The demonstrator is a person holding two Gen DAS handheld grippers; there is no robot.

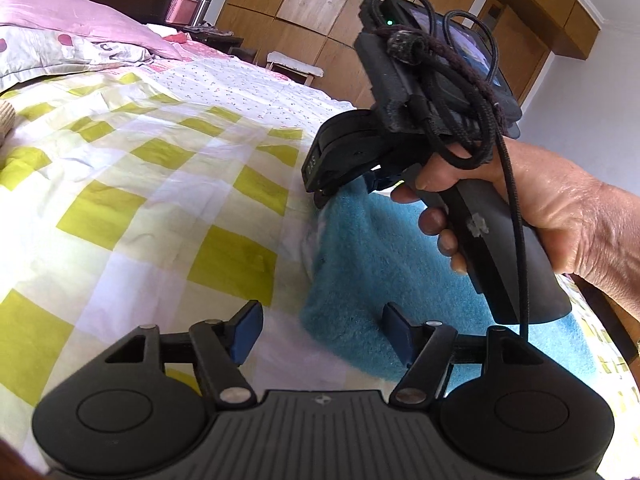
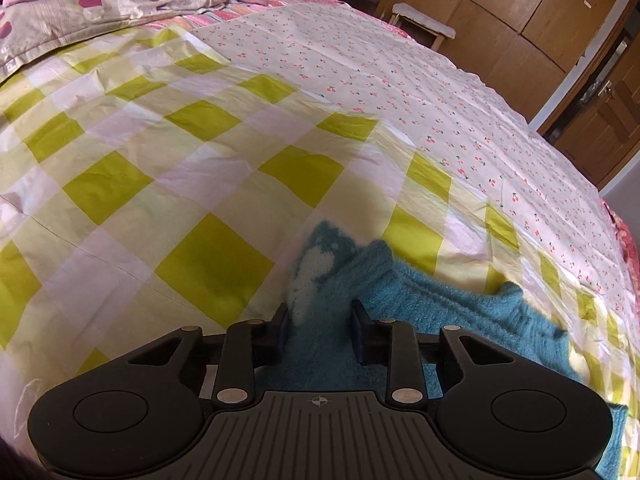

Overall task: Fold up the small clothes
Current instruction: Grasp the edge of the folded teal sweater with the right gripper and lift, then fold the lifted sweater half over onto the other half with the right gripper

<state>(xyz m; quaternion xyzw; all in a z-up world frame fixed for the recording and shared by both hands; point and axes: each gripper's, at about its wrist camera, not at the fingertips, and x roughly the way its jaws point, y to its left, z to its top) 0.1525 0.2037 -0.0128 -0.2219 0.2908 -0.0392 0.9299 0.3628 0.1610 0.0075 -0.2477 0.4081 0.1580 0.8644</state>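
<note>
A small fuzzy teal garment with a white patch lies on the checked bedsheet. My left gripper is open and empty, hovering just over the garment's near left edge. My right gripper is shut on a bunched fold of the teal garment, whose white patch shows just ahead of the fingers. In the left wrist view the right gripper is held by a hand above the garment's far edge.
Yellow-green and white checked sheet covers the bed, with a cherry-print sheet beyond. Pink pillows lie at the head. Wooden wardrobes and a small stool stand past the bed's far side.
</note>
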